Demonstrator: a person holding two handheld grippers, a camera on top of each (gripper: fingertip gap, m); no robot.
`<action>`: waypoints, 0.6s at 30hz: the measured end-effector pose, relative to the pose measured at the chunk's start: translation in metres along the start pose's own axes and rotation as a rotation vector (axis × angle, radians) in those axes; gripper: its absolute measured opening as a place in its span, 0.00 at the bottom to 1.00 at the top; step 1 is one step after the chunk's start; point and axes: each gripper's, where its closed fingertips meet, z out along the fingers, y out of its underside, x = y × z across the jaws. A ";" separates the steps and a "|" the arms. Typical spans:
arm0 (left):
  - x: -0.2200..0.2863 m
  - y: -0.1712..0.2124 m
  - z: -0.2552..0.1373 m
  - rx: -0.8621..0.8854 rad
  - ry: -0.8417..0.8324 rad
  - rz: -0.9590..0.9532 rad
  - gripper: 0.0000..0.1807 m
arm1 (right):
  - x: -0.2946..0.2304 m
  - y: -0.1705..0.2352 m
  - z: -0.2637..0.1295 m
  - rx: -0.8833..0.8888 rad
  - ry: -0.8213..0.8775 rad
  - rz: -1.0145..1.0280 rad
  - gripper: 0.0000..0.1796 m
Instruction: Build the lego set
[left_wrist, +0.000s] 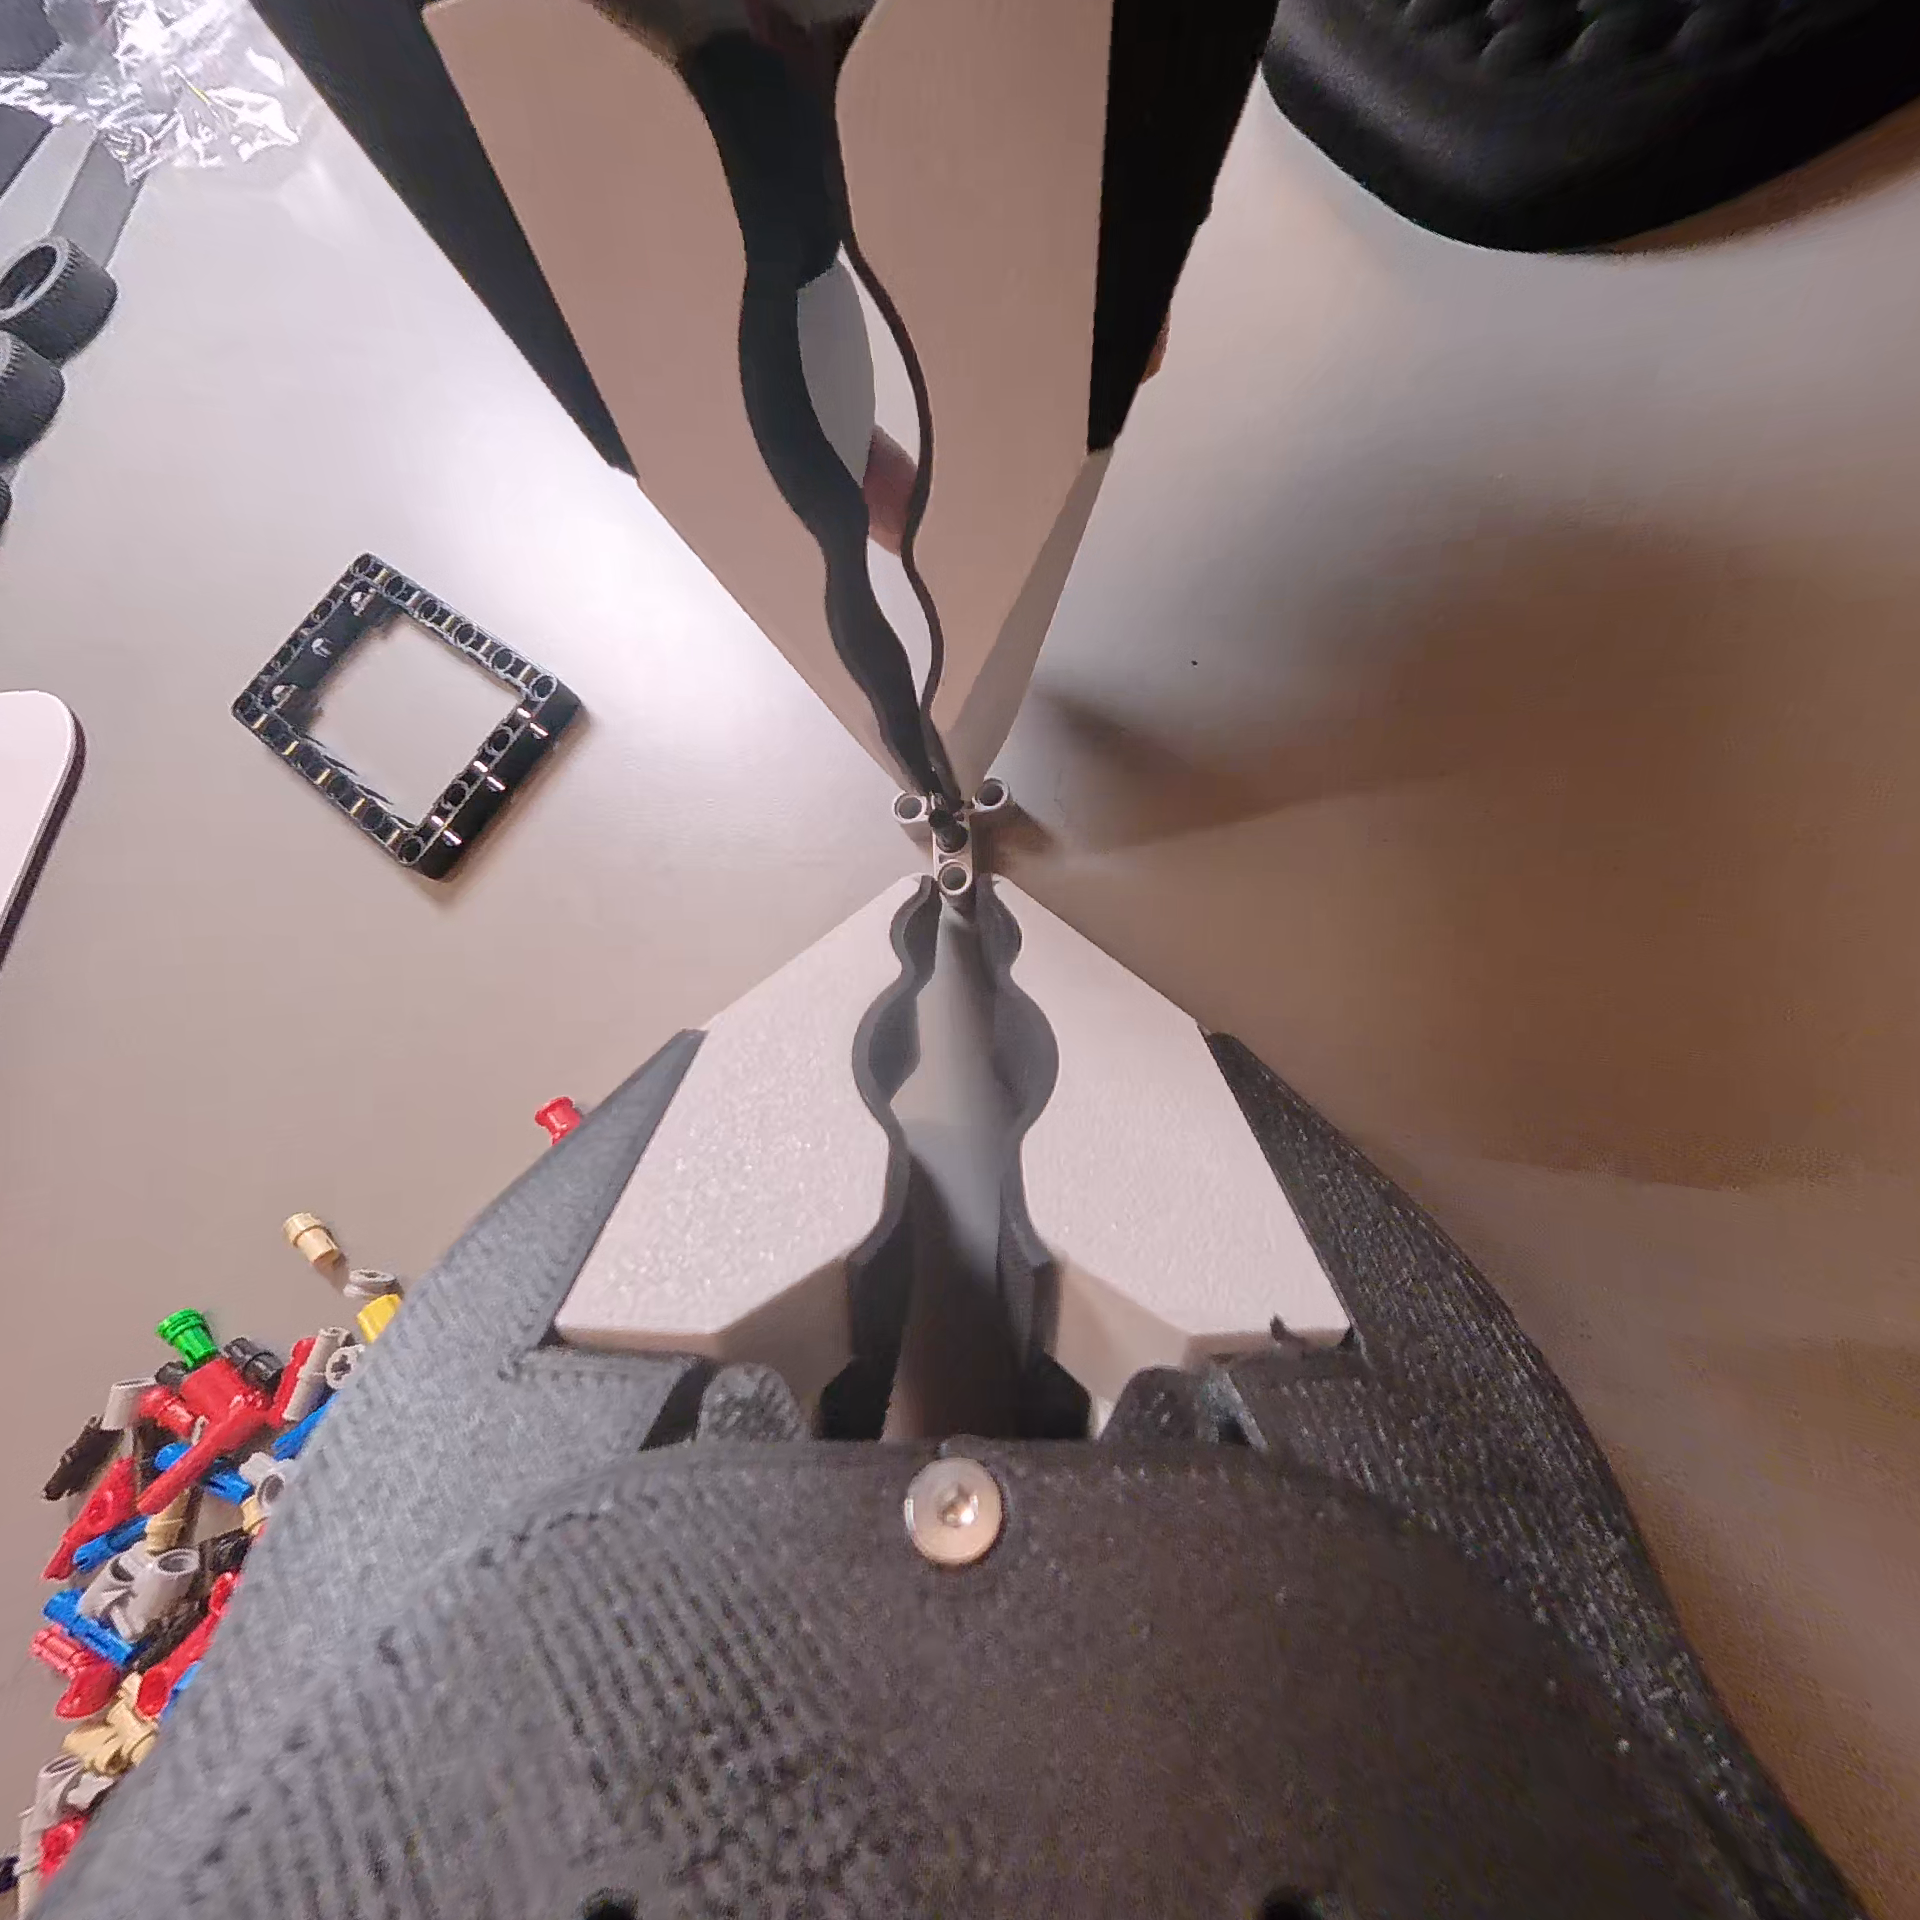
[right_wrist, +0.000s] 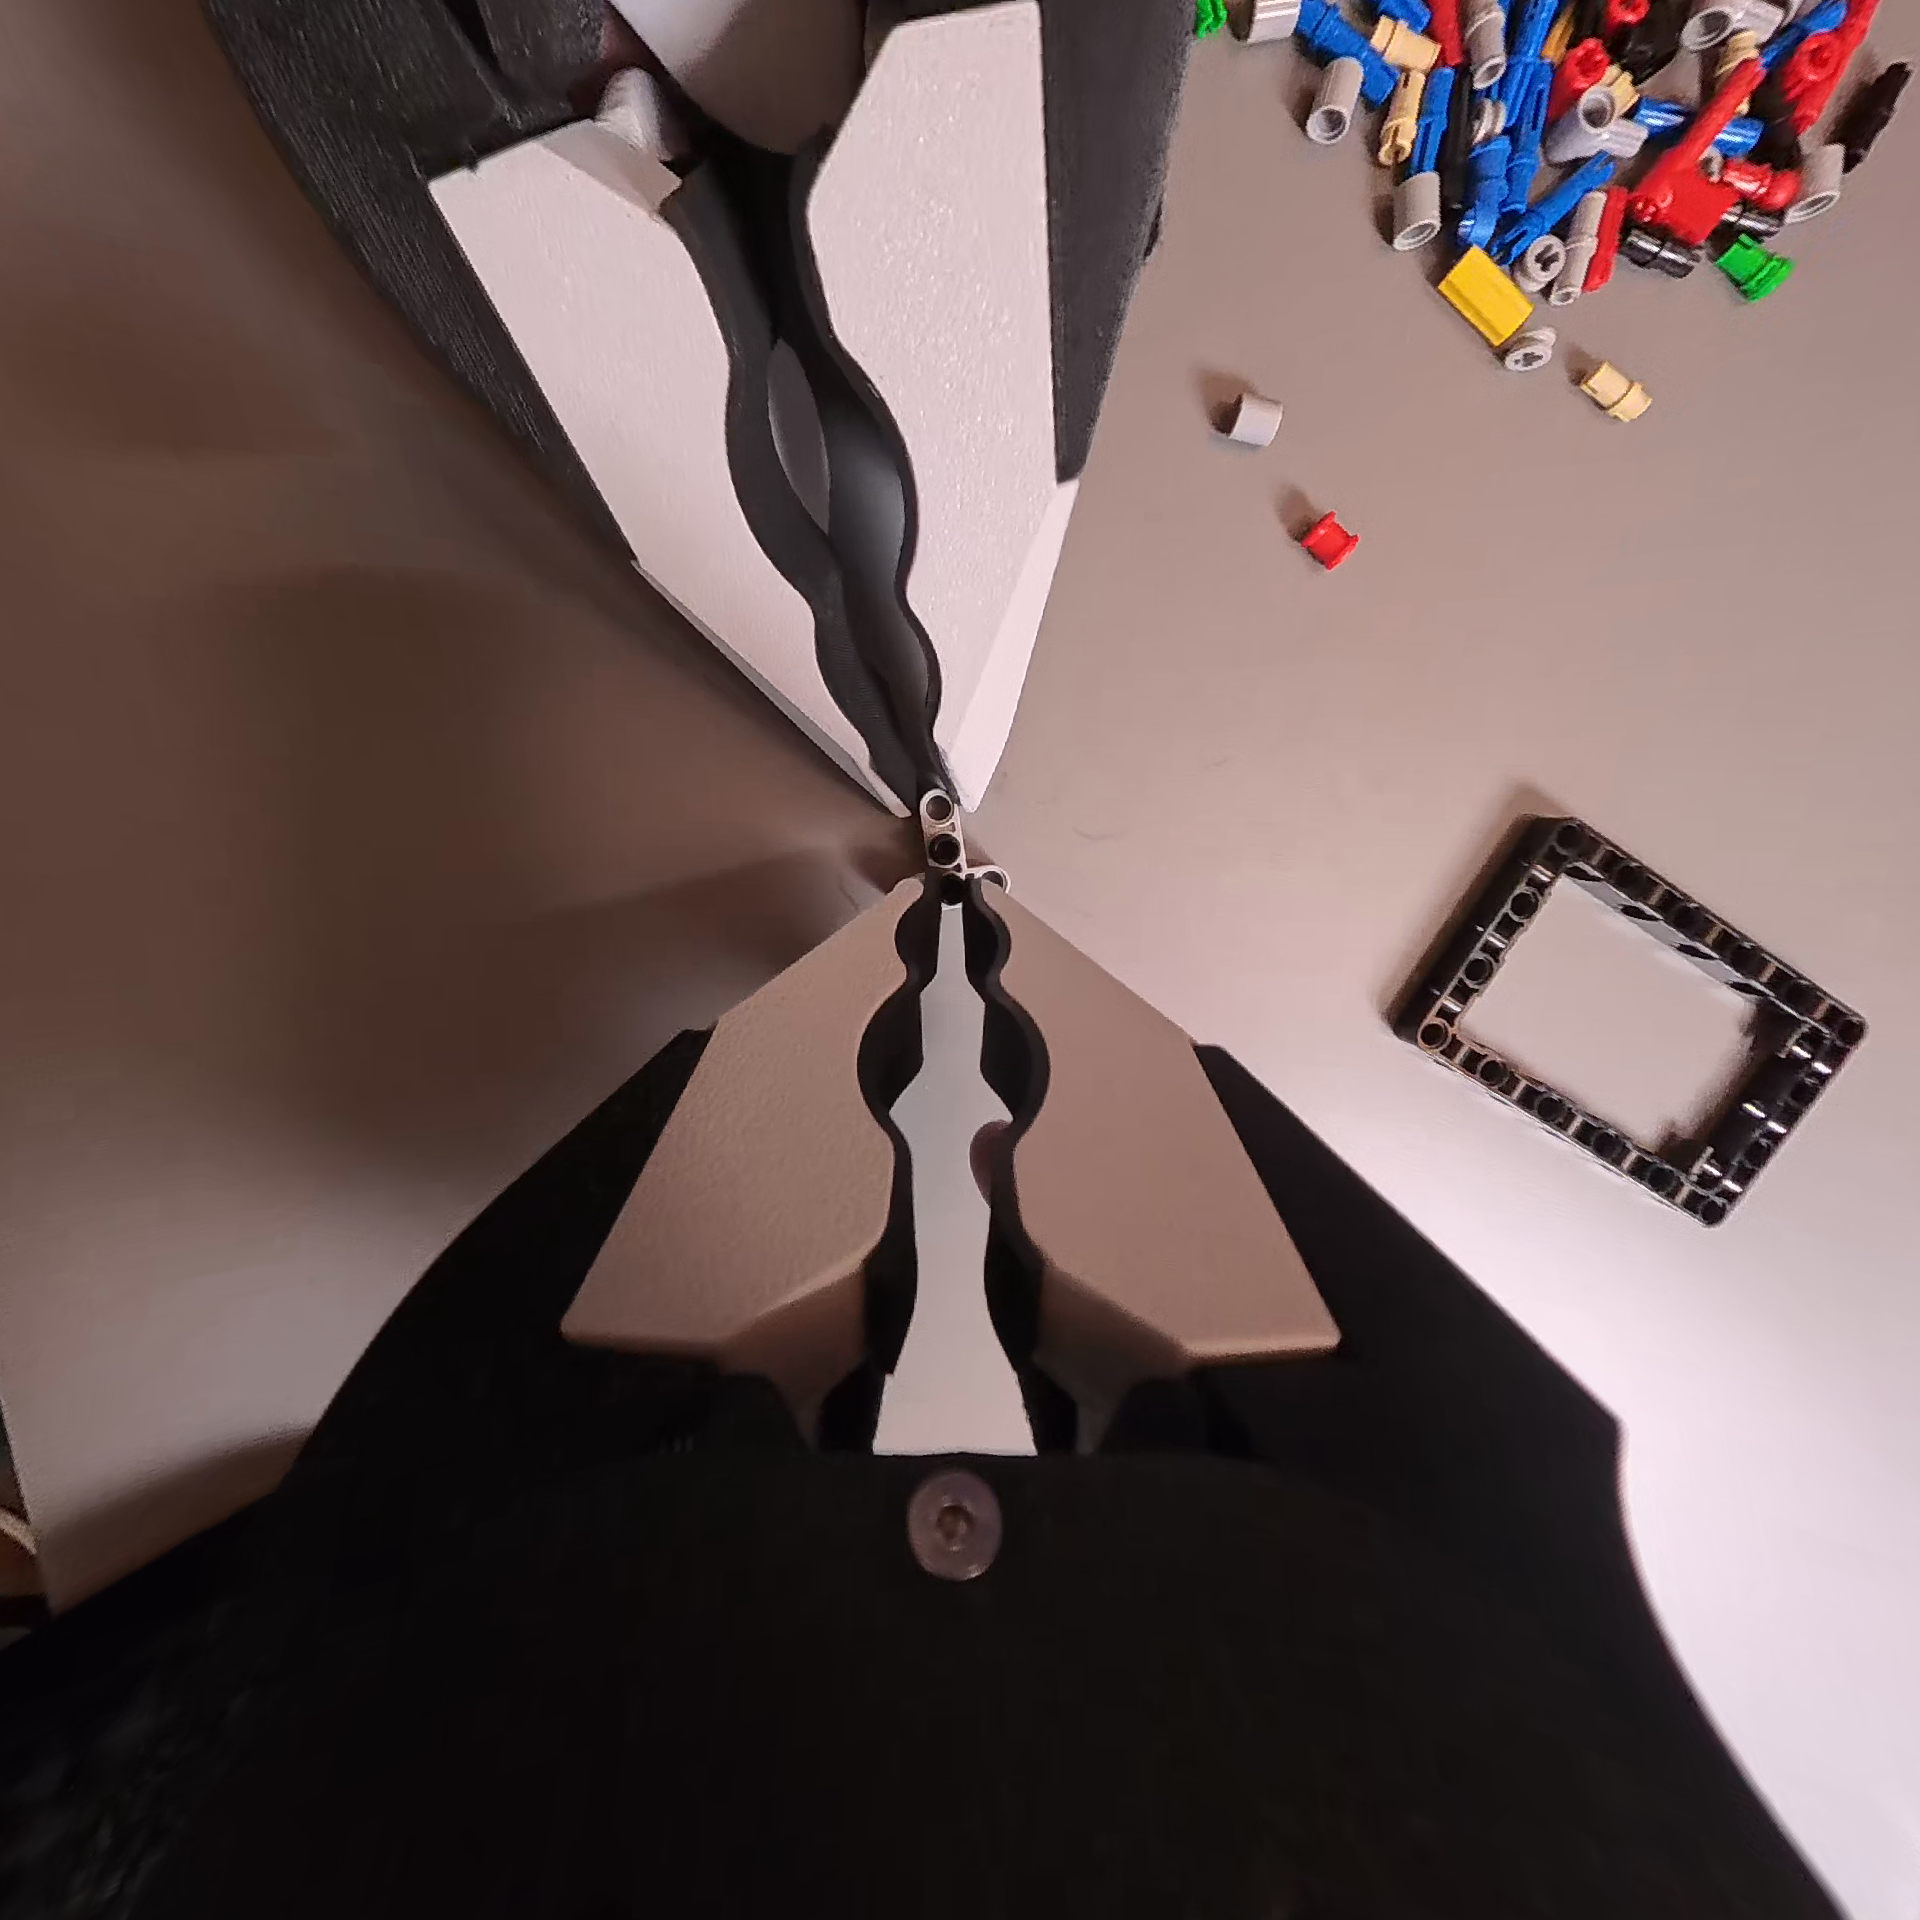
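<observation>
Both grippers met tip to tip over the middle of the beige table (left_wrist: 1455, 935), pretty much nose to nose. The left gripper (left_wrist: 954, 891) had its jaws pinched down narrow on the stem end of a small grey T-shaped connector (left_wrist: 951, 831), a little Technic piece with round holes through it. The right gripper (right_wrist: 954, 891) came in from the opposite side, also closed narrow, gripping what looked like a short black pin (right_wrist: 948, 854) seated in the middle hole of the crossbar. It was honestly too tiny to be sure how far the pin was in. In the right wrist view the same grey connector sat just beyond that gripper's tips, with the left one's white and black fingers (right_wrist: 914, 436) reaching down from the top. Off to the side, a black square frame (left_wrist: 407, 717) with holes all around lay flat on the table, well apart from the grippers. The pile of loose parts (left_wrist: 156, 1475) in red, blue, tan, grey and black sat farther out, with a yellow brick (right_wrist: 1486, 293) and a green bit (right_wrist: 1754, 266) at its edge. A few strays lay near it: a red bush (right_wrist: 1330, 540), a grey sleeve (right_wrist: 1247, 418) and a tan one (right_wrist: 1616, 390). Black tyres (left_wrist: 52, 301) and a crumpled clear bag (left_wrist: 177, 94) sat at the far left corner in the left wrist view.
</observation>
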 end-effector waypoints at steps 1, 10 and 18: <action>0.000 0.000 0.000 -0.001 -0.001 0.002 0.03 | 0.000 0.000 0.000 -0.005 0.001 -0.006 0.01; 0.000 0.000 0.000 0.000 -0.001 0.001 0.03 | -0.002 -0.008 0.004 0.056 -0.034 0.003 0.01; 0.000 0.000 0.000 0.000 0.004 -0.005 0.03 | -0.002 -0.006 0.006 -0.011 -0.030 -0.046 0.01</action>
